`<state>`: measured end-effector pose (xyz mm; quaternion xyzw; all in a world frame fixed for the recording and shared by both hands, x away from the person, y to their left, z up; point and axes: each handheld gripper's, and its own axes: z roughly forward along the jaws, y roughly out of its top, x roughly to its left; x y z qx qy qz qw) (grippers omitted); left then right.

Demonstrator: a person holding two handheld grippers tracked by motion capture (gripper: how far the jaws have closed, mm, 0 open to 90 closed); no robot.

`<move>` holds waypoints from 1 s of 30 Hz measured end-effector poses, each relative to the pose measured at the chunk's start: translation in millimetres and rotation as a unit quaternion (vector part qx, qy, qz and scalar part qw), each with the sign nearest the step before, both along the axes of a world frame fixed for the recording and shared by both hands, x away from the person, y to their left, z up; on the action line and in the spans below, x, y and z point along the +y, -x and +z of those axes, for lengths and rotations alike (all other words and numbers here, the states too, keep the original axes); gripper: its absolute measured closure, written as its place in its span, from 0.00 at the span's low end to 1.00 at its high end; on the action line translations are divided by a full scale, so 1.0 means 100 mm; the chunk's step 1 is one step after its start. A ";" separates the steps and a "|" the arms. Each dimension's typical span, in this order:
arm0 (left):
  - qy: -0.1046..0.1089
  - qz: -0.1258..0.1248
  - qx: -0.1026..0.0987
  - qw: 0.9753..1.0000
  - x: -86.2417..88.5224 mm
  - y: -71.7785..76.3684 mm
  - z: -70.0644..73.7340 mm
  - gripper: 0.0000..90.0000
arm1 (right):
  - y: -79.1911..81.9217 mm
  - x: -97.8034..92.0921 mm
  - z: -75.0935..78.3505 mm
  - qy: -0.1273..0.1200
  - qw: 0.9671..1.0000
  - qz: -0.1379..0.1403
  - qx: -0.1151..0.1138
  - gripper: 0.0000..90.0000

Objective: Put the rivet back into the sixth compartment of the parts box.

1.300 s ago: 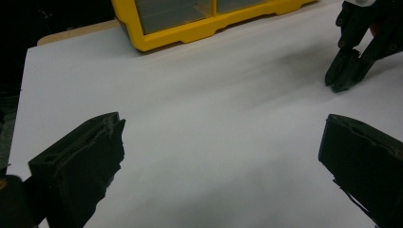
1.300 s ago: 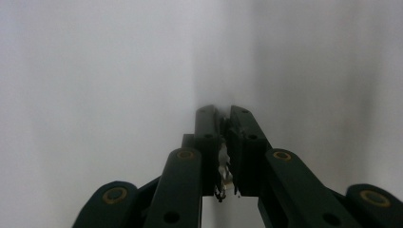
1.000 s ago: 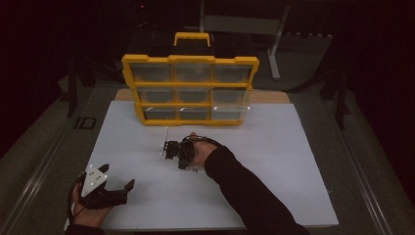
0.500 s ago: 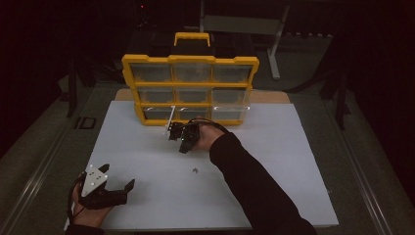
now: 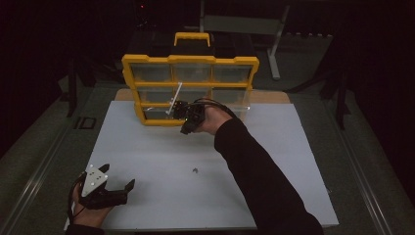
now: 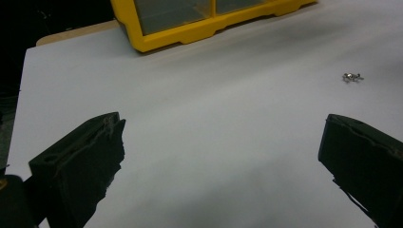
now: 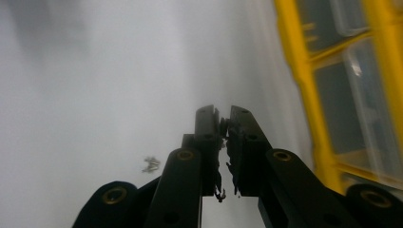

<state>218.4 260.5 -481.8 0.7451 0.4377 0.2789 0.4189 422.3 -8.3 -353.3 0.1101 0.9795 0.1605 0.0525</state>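
A yellow organizer (image 5: 191, 61) with clear drawers stands at the back of the white sheet (image 5: 274, 161). My right gripper (image 5: 185, 126) hovers just in front of its bottom row, above the sheet. In the right gripper view its jaws are shut (image 7: 222, 124) on a tiny dark piece at the tips, with the organizer frame (image 7: 323, 142) to the right. A small cluster of metal parts (image 5: 195, 170) lies mid-sheet, apart from both grippers. My left gripper (image 5: 125, 193) rests at the sheet's near left corner, open and holding nothing (image 6: 221, 142).
The small metal parts (image 6: 352, 77) lie ahead and right of the left jaws, and low left (image 7: 151, 164) in the right gripper view. A wooden board edge (image 5: 266, 97) shows behind the sheet. Dark floor and a metal stand (image 5: 274, 44) surround the table.
The right gripper has lifted off the middle of the sheet and travelled back to the organizer's front. The metal parts stay where it was. The left gripper has not moved.
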 end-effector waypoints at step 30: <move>0.000 -0.001 0.001 1.000 0.00 0.00 0.00 0.02 | -0.23 -0.12 0.57 -0.066 0.994 -0.049 -0.071 0.92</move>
